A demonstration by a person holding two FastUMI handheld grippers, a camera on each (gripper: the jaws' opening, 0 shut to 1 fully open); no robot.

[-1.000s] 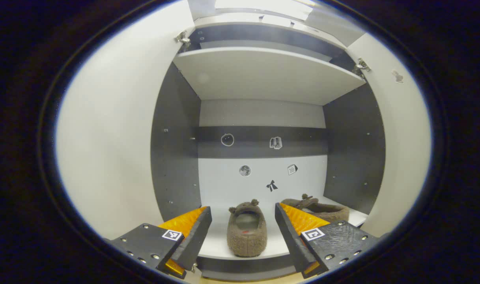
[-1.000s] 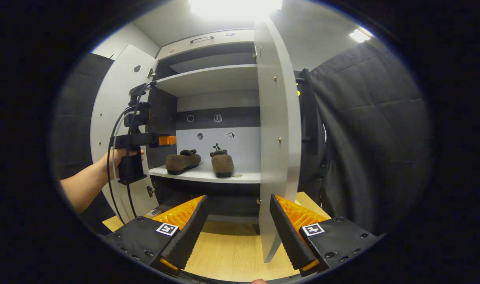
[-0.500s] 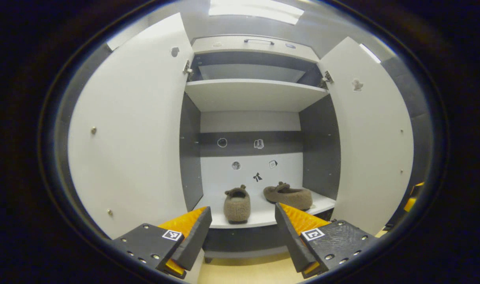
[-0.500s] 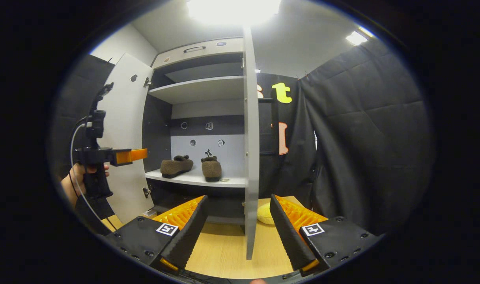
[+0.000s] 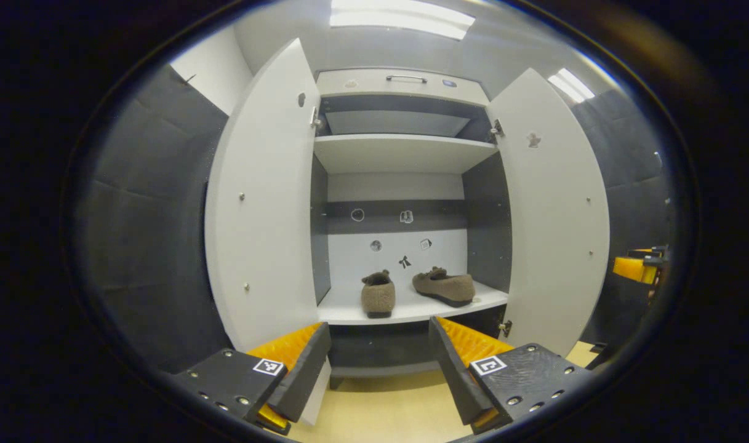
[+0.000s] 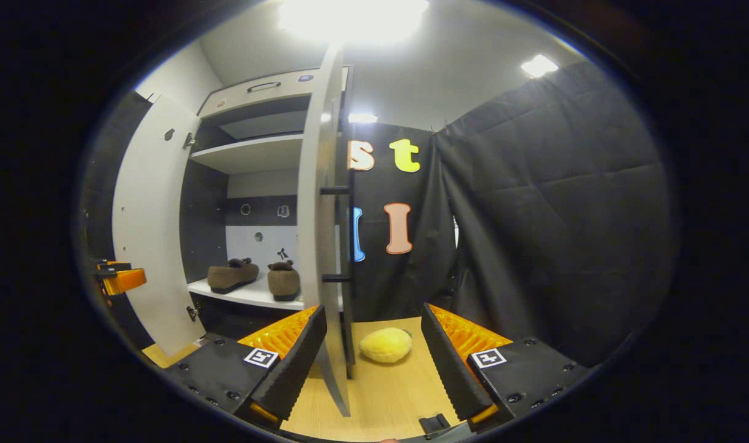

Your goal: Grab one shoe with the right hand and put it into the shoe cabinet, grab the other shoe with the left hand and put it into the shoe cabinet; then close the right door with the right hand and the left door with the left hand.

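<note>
The left claw [image 5: 379, 360] stood wide open with nothing between its fingers, held out in front of the tall white-and-grey shoe cabinet [image 5: 405, 144] and clear of it. Past its fingertips lay the pale wooden tabletop [image 5: 380, 412] and the cabinet's dark base. On the white lower shelf [image 5: 411, 309] sat the two brown fuzzy slippers: the left slipper [image 5: 377, 294] with its heel toward the camera, the right slipper [image 5: 444, 287] lying crosswise just beside it, the two apart. Small stickers dotted the back panel above them. The white left door [image 5: 266, 203] and the white right door [image 5: 549, 215] both hung open, swung outward to either side. At the far right edge of the left gripper view the other claw showed in part, beyond the right door.

The right claw [image 6: 371, 363] was likewise spread wide and gripped nothing. The right door [image 6: 322, 215] stood edge-on between its fingers in the right gripper view, its lower corner near the claw's left finger [image 6: 288, 366]; contact could not be made out. A black bar handle [image 6: 348, 227] ran along the door's outer face. Beyond the claw a yellow fluffy ball [image 6: 384, 345] rested on the tabletop [image 6: 386, 394], near the door's foot. Left of the door both slippers [image 6: 254, 277] showed on the shelf, with the left door [image 6: 152, 227] open beyond them.
</note>
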